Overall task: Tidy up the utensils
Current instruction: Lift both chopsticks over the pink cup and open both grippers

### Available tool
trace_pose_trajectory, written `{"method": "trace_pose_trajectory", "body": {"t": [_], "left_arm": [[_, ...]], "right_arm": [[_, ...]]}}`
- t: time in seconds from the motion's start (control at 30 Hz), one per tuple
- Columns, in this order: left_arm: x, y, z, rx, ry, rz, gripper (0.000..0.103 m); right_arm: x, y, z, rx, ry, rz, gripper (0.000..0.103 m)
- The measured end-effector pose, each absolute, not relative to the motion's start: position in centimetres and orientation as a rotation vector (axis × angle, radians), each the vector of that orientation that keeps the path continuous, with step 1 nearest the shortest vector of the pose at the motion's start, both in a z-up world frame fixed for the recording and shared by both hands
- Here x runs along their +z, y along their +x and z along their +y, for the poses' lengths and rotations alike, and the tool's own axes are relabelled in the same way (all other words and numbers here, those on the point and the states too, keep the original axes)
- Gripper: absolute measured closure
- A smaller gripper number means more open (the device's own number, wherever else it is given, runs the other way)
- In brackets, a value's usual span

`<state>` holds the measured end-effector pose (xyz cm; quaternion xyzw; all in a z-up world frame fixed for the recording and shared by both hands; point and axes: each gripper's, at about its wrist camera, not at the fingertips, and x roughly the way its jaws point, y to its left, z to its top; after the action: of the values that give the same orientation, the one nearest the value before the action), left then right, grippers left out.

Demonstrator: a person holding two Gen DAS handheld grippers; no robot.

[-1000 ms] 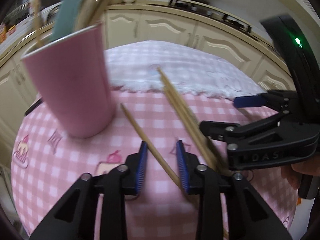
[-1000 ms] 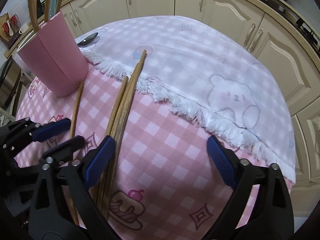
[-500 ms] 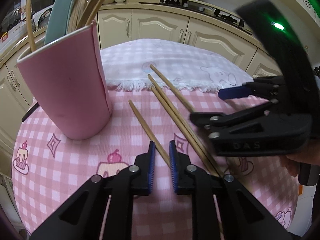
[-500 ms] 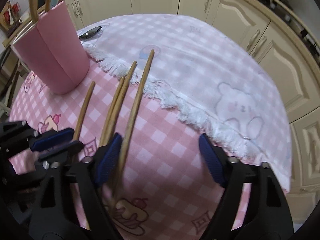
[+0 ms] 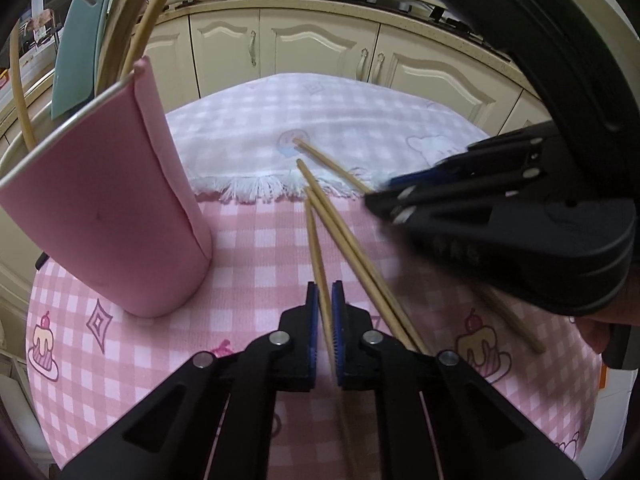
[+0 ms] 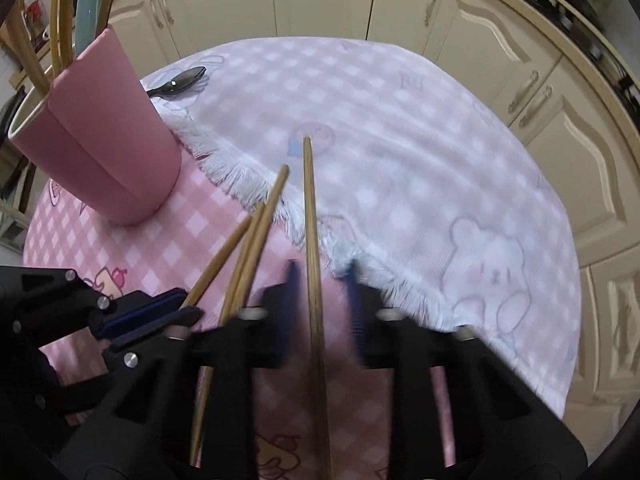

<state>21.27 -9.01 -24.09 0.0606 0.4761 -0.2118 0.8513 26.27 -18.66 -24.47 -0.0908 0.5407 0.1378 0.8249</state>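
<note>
The left gripper (image 5: pixel 325 322) is clamped on one wooden chopstick (image 5: pixel 316 240), low on the pink checked table (image 5: pixel 248 248) beside the pink cup (image 5: pixel 120 216). The right gripper (image 6: pixel 320 308) looks closed on a second chopstick (image 6: pixel 310 216), though blur hides the contact. These sticks are probably light, stiff, smooth and apt to pivot or slip, so a hold nearer mid-length seems wiser.

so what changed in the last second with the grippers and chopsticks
Both grippers went from open to closed, each on one chopstick. The left gripper pinched the leftmost chopstick. The right gripper closed on another chopstick, which has split away from the pair it lay against. The pink cup of utensils and that pair stayed put on the checked cloth.
</note>
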Motion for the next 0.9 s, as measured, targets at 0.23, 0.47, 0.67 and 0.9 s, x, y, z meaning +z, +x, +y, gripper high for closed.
{"method": "trace_pose_trajectory", "body": {"t": [0.23, 0.47, 0.67, 0.9], "left_arm": [[-22.9, 20.1, -7.0, -0.450, 0.078, 0.968, 0.098], [-19.9, 17.3, -4.8, -0.479, 0.030, 0.868, 0.098], [-16.6, 14.6, -3.4, -0.520, -0.010, 0.718, 0.098], [-11.4, 13.0, -0.9, -0.491, -0.088, 0.494, 0.098]], "right_arm": [[-22.5, 23.2, -22.4, 0.349, 0.021, 1.046, 0.097], [-19.5, 19.5, -25.8, 0.417, 0.228, 0.892, 0.097], [-16.4, 16.9, -27.3, 0.439, 0.313, 0.738, 0.097], [-10.7, 14.8, -27.8, 0.457, 0.375, 0.519, 0.097]]}}
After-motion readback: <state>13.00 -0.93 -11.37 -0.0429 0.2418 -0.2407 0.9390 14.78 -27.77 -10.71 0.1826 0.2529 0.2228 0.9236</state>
